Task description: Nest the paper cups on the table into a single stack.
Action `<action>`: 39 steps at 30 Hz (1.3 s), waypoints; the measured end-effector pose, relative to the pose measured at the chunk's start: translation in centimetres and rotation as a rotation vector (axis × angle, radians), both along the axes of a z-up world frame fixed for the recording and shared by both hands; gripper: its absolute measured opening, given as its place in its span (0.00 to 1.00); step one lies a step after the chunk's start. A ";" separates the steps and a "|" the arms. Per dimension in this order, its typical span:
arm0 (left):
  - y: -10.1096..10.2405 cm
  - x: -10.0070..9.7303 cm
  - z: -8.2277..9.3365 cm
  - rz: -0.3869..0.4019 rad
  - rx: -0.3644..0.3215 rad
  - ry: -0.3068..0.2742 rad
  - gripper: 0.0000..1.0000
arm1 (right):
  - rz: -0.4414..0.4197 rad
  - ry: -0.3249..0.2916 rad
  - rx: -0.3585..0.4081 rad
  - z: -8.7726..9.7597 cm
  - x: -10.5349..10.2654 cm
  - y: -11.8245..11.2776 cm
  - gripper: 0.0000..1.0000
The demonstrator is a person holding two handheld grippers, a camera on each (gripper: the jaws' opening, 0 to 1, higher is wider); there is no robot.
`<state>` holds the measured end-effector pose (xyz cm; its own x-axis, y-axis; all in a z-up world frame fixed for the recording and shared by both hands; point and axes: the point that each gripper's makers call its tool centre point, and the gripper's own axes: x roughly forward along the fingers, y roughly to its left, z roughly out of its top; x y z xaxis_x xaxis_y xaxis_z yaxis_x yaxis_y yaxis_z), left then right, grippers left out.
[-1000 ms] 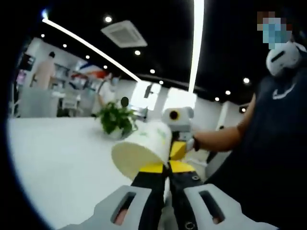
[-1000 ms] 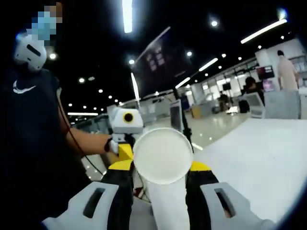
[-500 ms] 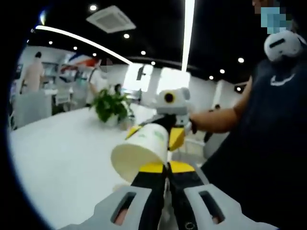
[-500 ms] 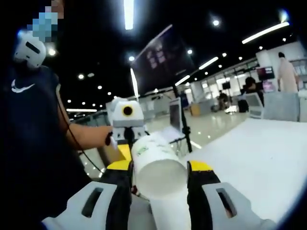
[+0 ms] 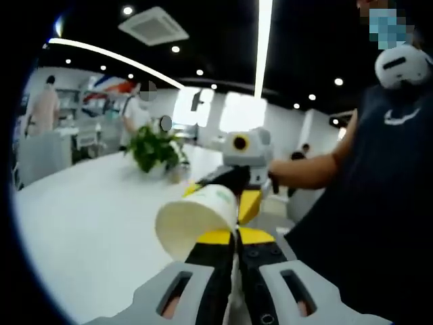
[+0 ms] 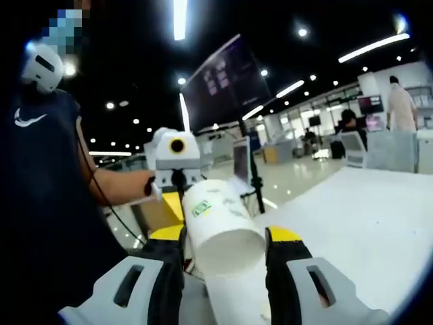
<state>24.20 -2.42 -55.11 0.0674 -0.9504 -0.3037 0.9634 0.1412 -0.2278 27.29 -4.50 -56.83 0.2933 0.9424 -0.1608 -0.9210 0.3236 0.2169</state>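
Paper cups, white and tapered, were held up in the air above the white bench (image 5: 81, 223): the left tongs (image 5: 235, 233) pinched one cup (image 5: 196, 218) at its wall, and the right tongs (image 6: 223, 237) clamped another cup (image 6: 220, 227) between their yellow-tipped jaws. To nest them well, I judged, the rims needed lining up squarely, one axis with the other, before pushing gently.

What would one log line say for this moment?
left gripper: shut on paper cup | right gripper: shut on second cup | both above table
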 end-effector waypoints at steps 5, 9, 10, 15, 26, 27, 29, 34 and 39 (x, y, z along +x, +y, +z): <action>0.4 1.9 -0.5 0.042 0.126 -0.042 0.00 | -0.091 -0.021 -0.028 -1.2 1.1 -1.5 0.66; 1.0 3.2 -1.9 0.033 0.317 -0.102 0.00 | -0.146 -0.039 -0.086 -2.7 1.6 -3.2 0.74; 1.0 3.3 -2.0 0.031 0.342 -0.100 0.00 | -0.151 -0.040 -0.087 -2.8 1.5 -3.4 0.74; 1.1 4.1 -1.7 0.017 0.449 -0.098 0.00 | -0.220 -0.050 -0.135 -4.1 1.9 -5.7 0.84; -1.6 5.2 0.9 -0.103 0.709 -0.255 0.00 | -0.358 -0.050 -0.260 -7.0 3.8 -11.5 1.00; -1.8 5.1 0.6 -0.107 0.720 -0.245 0.00 | -0.358 -0.051 -0.261 -7.0 3.8 -11.8 1.00; -2.4 5.0 0.2 -0.109 0.723 -0.229 0.00 | -0.367 -0.058 -0.262 -7.0 3.9 -12.3 1.00; -2.0 4.9 -2.1 -0.160 0.895 -0.257 0.00 | -0.338 -0.068 -0.322 -8.0 3.1 -12.6 1.00; -3.1 5.0 -2.8 -0.166 0.992 -0.259 0.00 | -0.331 -0.045 -0.334 -9.2 2.0 -13.3 1.00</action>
